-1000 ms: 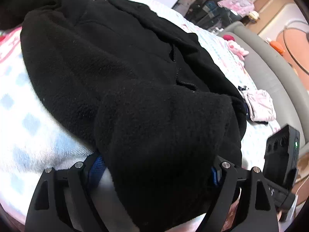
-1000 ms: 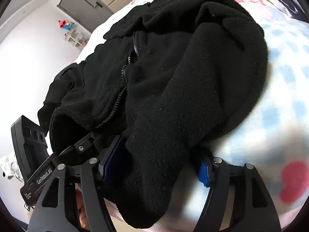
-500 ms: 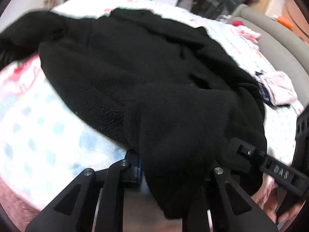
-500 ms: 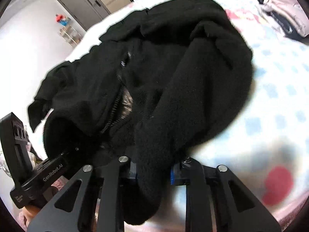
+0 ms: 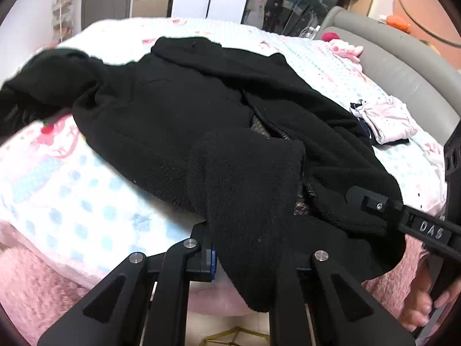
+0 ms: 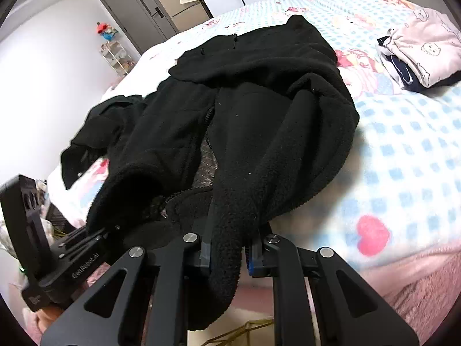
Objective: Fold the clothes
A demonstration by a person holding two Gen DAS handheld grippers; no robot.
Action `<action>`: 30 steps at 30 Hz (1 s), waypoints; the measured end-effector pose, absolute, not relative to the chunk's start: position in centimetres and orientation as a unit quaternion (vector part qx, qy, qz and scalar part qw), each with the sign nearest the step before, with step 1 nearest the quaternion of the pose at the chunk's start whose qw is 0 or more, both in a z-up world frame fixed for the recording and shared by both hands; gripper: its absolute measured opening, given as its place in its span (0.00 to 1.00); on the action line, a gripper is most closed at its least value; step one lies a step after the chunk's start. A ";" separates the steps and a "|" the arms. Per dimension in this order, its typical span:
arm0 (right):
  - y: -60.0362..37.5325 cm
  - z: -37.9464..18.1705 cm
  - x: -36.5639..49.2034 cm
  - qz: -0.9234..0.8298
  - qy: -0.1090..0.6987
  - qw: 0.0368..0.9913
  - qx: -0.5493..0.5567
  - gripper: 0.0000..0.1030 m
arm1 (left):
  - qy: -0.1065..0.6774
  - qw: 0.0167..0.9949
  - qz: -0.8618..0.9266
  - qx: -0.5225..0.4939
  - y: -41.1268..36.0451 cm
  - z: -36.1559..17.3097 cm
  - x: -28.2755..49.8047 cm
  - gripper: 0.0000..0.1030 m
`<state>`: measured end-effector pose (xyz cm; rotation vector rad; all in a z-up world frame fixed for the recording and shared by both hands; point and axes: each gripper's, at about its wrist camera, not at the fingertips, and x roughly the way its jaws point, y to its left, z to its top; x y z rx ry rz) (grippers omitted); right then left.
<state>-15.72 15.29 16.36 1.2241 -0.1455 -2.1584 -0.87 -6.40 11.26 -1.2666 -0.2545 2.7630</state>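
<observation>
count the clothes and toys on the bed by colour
black: 1, the fleece jacket, hem clamped in both grippers
pale pink: 1, the folded printed garment
navy: 1, the folded garment under the pink one
pink: 1, the plush toy near the headboard
total: 4

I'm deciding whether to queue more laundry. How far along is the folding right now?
Done: one folded pink garment lies on the bed. In hand: the black fleece jacket, spread out and unzipped, its near hem pinched by the left tool and right tool, whose jaws have just been closing on it. Left: every fold of the jacket.
</observation>
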 end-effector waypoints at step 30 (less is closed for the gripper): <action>16.5 17.6 -17.6 -0.844 -0.008 0.316 0.433 0.39 | -0.073 0.027 0.888 -0.454 -7.9 8.2 -3.9 0.59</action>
